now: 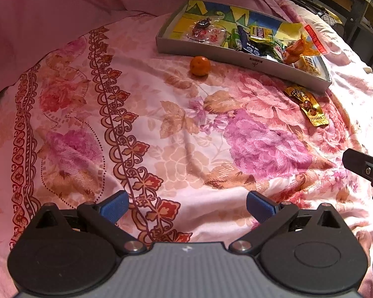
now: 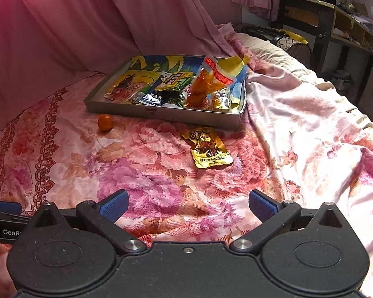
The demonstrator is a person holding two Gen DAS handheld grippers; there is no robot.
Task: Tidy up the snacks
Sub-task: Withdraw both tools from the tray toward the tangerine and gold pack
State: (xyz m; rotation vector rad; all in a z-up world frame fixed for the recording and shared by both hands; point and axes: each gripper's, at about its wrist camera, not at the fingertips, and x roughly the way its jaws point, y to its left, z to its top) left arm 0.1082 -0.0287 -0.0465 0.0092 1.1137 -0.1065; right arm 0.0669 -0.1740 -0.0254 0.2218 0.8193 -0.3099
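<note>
A shallow grey box (image 1: 201,51) (image 2: 126,108) with several snack packets inside lies on a floral bedsheet. A small orange (image 1: 199,66) (image 2: 105,122) rests on the sheet just in front of the box's near wall. A gold snack packet (image 1: 307,105) (image 2: 210,147) lies flat on the sheet near the box's right corner. My left gripper (image 1: 187,206) hovers open over the sheet, well short of the orange, with nothing between its blue pads. My right gripper (image 2: 188,204) is likewise open and empty, with the gold packet ahead of it.
Pink curtains (image 2: 87,24) hang behind the box. A dark wooden desk (image 2: 335,19) stands at the far right beyond the bed. The right gripper's black body (image 1: 365,168) shows at the right edge of the left wrist view. Rumpled sheet (image 2: 310,124) spreads to the right.
</note>
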